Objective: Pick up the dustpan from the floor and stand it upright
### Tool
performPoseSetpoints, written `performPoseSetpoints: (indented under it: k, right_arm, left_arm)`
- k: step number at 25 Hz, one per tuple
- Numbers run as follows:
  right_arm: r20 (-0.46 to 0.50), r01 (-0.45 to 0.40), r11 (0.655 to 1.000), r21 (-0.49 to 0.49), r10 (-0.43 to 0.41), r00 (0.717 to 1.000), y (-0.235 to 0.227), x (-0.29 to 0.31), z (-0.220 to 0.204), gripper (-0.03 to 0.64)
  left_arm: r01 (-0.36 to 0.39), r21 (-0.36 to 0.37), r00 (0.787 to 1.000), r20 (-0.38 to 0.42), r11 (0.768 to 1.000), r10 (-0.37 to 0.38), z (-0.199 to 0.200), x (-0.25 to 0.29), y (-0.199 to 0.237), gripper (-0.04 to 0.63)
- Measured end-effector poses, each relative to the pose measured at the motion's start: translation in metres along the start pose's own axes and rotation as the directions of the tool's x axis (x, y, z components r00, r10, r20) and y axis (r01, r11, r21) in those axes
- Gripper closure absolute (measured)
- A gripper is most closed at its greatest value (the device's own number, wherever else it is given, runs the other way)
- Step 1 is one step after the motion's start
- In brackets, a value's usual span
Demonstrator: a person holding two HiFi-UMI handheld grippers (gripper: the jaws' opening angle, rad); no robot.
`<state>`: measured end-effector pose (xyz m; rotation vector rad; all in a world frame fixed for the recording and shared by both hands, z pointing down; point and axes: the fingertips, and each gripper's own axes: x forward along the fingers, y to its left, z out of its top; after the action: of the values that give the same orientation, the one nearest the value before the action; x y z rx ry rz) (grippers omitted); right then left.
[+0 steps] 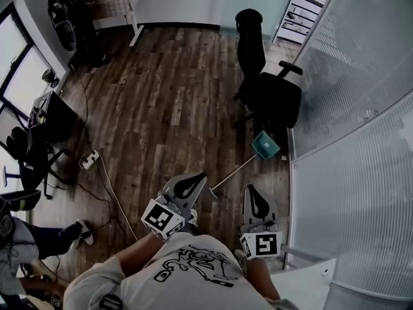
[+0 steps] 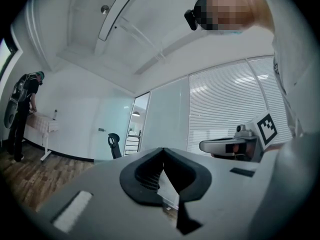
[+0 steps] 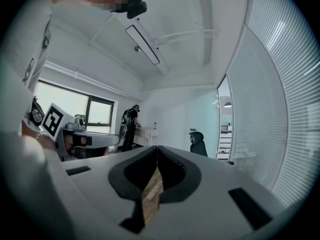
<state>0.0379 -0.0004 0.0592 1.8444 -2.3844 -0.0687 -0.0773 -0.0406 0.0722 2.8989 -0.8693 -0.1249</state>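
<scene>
Both pairs of jaws are pressed together with nothing pinched between them. In the left gripper view, the left gripper shows its dark pads meeting at the tip. In the right gripper view, the right gripper shows the same closed point, with a sliver of wood floor visible under it. Both are held level, side by side, in front of the person carrying them, whose printed shirt fills the bottom of the head view. Each gripper's marker cube faces up toward that camera.

The dustpan, teal, is on the floor ahead of the right gripper. Its long thin handle runs back toward me and ends near the left gripper's tip. I see no contact between either gripper and the dustpan.

The pan end sits at the foot of a black office chair, just beside the glass wall with slatted blinds along the right of the room. Off to the left, a white power strip and its cables trail over the boards. At the far end, another person stands at a white table.
</scene>
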Motion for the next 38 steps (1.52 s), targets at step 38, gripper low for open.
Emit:
performPoseSetpoints:
  k: [38]
  right_arm:
    - [-0.081,-0.001,0.999,0.032,0.003,0.997,-0.082,0.013,-0.06,0.612]
  left_arm:
    - [0.036,0.003,0.995,-0.096,0.999,-0.036,-0.05,0.09,-0.012,0.594]
